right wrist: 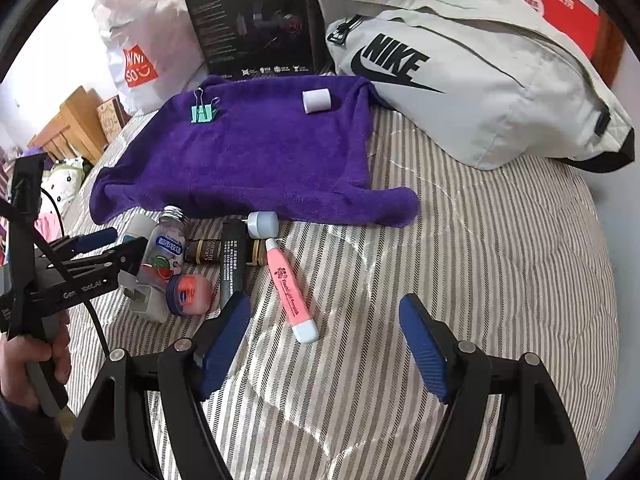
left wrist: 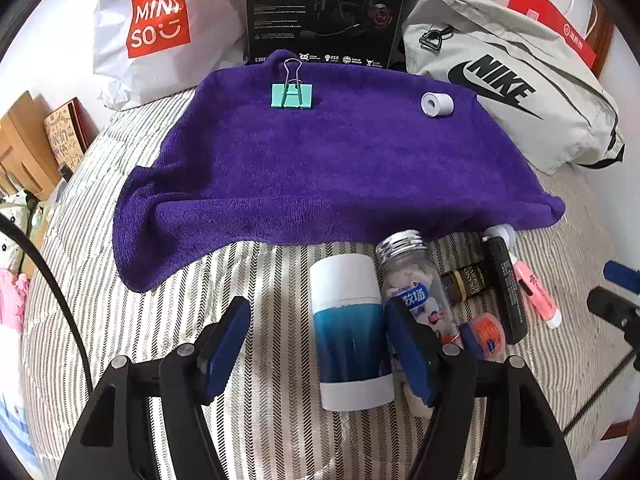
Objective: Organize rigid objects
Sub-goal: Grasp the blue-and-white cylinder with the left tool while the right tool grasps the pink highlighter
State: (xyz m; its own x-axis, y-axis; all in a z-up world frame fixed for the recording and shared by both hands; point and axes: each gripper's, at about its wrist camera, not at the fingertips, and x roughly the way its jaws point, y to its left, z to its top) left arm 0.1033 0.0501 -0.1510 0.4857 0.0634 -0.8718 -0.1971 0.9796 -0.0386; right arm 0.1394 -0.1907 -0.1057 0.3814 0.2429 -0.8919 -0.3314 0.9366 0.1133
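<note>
Blue-and-white tube (left wrist: pixel 350 330) flat on striped bedding (right wrist: pixel 460 272), between spread left gripper (left wrist: pixel 316 344) fingers, clear bottle (left wrist: pixel 412 280) crowding the right pad; right gripper (right wrist: pixel 324 344) agape beside pink highlighter (right wrist: pixel 290 288), white adapter (right wrist: pixel 146 294) only there.

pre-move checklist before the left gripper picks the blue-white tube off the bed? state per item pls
1. Left gripper open: ok, jaws spread wide.
2. Blue-and-white tube between the fingers: ok, though it sits close to the right finger, off centre.
3. Clear of neighbours: not ok, the clear bottle lies right beside the tube, behind that finger.
4. Right gripper out of the way: ok, open, holding nothing, above the pink highlighter.
5. Drop area on the purple towel: ok, only the green binder clip and the white roll lie at its far edge.
6. Finger contact with the tube: cannot tell.
</note>
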